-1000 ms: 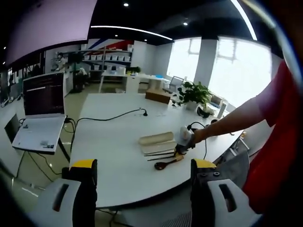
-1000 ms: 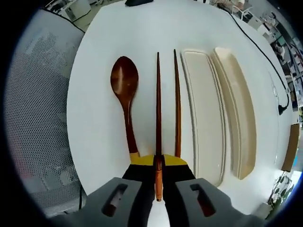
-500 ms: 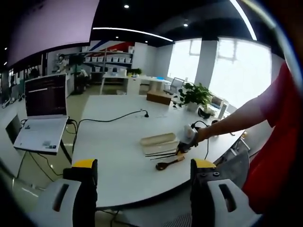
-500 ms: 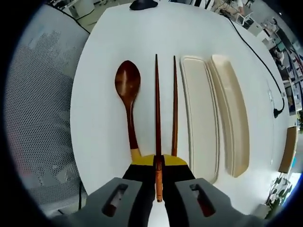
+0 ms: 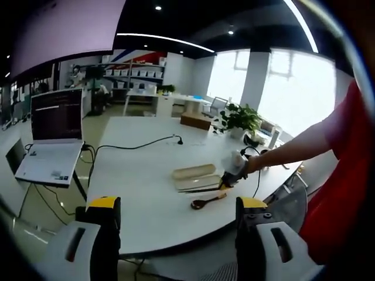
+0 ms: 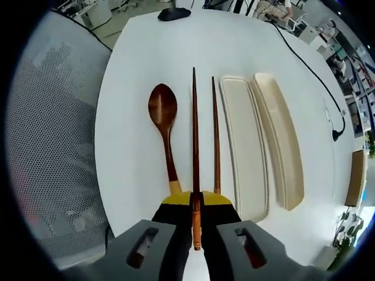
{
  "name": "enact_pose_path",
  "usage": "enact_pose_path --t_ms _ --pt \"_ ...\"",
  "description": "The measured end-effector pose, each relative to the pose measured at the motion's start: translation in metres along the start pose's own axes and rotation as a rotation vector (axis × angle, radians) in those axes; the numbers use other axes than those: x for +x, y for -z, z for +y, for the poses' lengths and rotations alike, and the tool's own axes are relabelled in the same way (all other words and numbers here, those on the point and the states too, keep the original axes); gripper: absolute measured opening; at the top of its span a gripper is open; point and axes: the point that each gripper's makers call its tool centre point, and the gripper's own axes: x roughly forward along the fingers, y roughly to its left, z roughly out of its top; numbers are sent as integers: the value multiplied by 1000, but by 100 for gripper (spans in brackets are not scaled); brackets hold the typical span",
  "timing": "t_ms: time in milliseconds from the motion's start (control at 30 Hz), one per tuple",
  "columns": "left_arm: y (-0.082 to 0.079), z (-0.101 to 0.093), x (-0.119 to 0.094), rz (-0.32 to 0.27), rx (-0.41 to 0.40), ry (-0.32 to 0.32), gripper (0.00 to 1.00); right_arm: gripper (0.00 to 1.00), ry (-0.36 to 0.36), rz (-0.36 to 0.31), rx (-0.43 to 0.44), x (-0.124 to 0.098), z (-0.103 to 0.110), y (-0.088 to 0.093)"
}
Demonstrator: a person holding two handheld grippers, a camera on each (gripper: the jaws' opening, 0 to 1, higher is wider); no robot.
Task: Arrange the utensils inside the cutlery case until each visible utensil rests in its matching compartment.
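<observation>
Dark brown wood, thin and long: that is the chopstick the right claw has pinched tight by its orange end, with the stick pointing straight out ahead over the round white worktop. The two yellow-tipped jaws press close on both sides of it. A second thin brown chopstick lies just beside it on the worktop. On the other side lies the shiny brown wooden spoon with its oval bowl far from the claw. Past the second chopstick sits the long cream cutlery case, smooth and shallow with round corners, and its matching cream lid lies right next to it. A grey mesh chair stands by the worktop edge. In the left gripper view, the left claw hangs well back from the worktop with its jaws wide apart and nothing between them. Far off there, a person's bare arm in a red sleeve reaches out to the case. A white laptop and a black cable rest farther along.
</observation>
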Motion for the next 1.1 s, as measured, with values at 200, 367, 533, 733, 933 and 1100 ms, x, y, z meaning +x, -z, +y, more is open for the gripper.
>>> enact_pose_path --t_ms 200,367,533,733,933,1100 --pt "1 -2 0 0 1 5 82 0 10 0 -21 -6 -1 -1" --pt "2 -1 -1 1 0 4 82 0 21 10 -44 -15 -7 -1" --pt "2 0 -2 -5 -5 1 82 0 30 0 -43 -23 -12 -2" --pt "4 1 -2 -3 -10 1 82 0 40 -11 -35 -31 -16 -5" --pt "4 -1 1 1 -8 9 82 0 51 -13 -46 -38 -22 -6" --pt "1 -1 3 0 0 14 82 0 48 -8 -61 -45 -25 -5"
